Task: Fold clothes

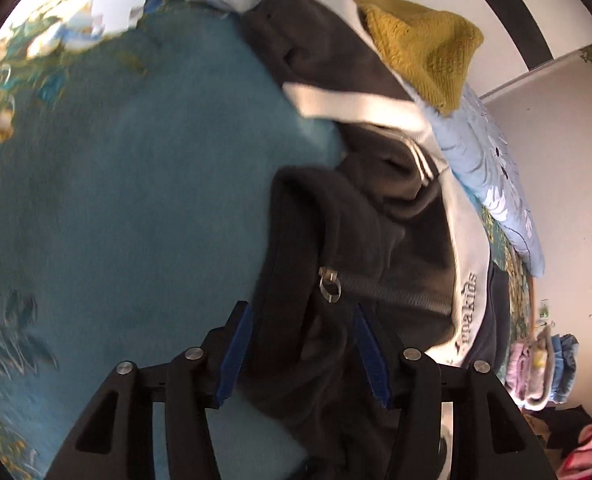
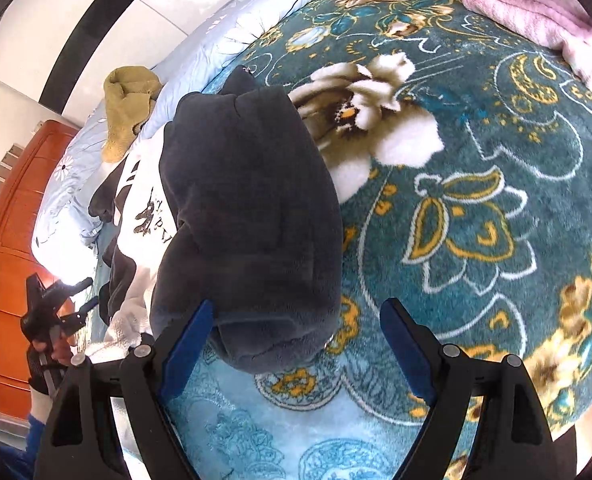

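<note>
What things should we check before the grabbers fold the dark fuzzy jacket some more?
1. Left gripper open: ok, its jaws stand apart with dark fabric between them.
2. Right gripper open: ok, jaws wide, nothing pinched.
3. Dark jacket lying flat: not ok, it is bunched in a heap on the floral blanket.
4. Zipper pull out of the pinch: ok, it sits just beyond the fingertips.
5. Yellow knit garment out of the way: ok, it lies apart on the light blue quilt.
6. Sleeves tucked in: cannot tell.
</note>
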The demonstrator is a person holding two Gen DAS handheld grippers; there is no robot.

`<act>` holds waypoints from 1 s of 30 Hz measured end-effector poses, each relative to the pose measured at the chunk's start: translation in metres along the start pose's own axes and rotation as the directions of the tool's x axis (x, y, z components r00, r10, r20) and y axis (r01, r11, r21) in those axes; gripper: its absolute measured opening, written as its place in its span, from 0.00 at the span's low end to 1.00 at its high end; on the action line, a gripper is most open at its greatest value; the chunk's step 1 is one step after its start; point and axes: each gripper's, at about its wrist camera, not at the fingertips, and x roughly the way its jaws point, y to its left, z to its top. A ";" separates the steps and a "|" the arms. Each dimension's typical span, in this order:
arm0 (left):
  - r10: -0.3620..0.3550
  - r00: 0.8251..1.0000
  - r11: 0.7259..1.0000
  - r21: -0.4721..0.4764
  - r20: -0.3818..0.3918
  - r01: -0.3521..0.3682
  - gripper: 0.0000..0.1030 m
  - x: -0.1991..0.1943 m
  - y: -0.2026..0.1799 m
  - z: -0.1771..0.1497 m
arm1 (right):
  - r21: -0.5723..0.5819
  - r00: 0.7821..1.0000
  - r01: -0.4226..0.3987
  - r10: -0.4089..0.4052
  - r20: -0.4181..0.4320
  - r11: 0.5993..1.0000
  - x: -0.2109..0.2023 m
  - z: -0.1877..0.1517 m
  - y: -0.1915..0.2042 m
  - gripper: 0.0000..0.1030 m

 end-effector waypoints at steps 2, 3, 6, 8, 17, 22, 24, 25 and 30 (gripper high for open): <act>0.012 1.000 1.000 -0.005 0.005 -0.012 0.55 0.001 0.002 -0.015 | 0.005 1.000 -0.007 0.007 0.002 1.000 -0.005 -0.008 0.000 0.84; 0.018 1.000 1.000 -0.008 0.007 -0.018 0.55 0.002 0.003 -0.023 | 0.009 1.000 -0.012 0.012 0.005 1.000 -0.007 -0.013 0.000 0.84; 0.024 0.999 0.999 -0.027 0.030 -0.023 0.61 0.005 0.003 -0.031 | 0.026 1.000 -0.016 0.015 0.019 1.000 -0.015 -0.025 -0.002 0.84; 0.013 1.000 1.000 -0.028 0.024 -0.012 0.62 0.010 -0.002 -0.035 | 0.030 1.000 -0.018 0.018 0.021 0.999 -0.016 -0.032 -0.002 0.84; -0.057 0.997 0.981 -0.183 0.055 0.067 0.58 0.022 0.003 -0.047 | 0.073 0.997 -0.078 0.078 -0.001 0.994 0.011 -0.028 0.013 0.84; -0.145 0.985 0.937 -0.308 0.090 0.166 0.55 0.025 0.019 -0.046 | 0.121 0.993 -0.122 0.121 0.019 0.985 0.020 -0.038 0.020 0.77; -0.141 0.986 0.939 -0.302 0.094 0.163 0.54 0.026 0.015 -0.044 | 0.141 0.992 -0.126 0.122 0.034 0.982 0.025 -0.042 0.023 0.72; -0.138 0.986 0.942 -0.296 0.096 0.160 0.53 0.026 0.013 -0.044 | 0.159 0.990 -0.134 0.127 0.052 0.978 0.024 -0.043 0.020 0.70; -0.146 0.983 0.939 -0.297 0.108 0.172 0.32 0.027 0.014 -0.038 | 0.291 0.978 -0.192 0.158 0.136 0.937 0.022 -0.046 -0.001 0.38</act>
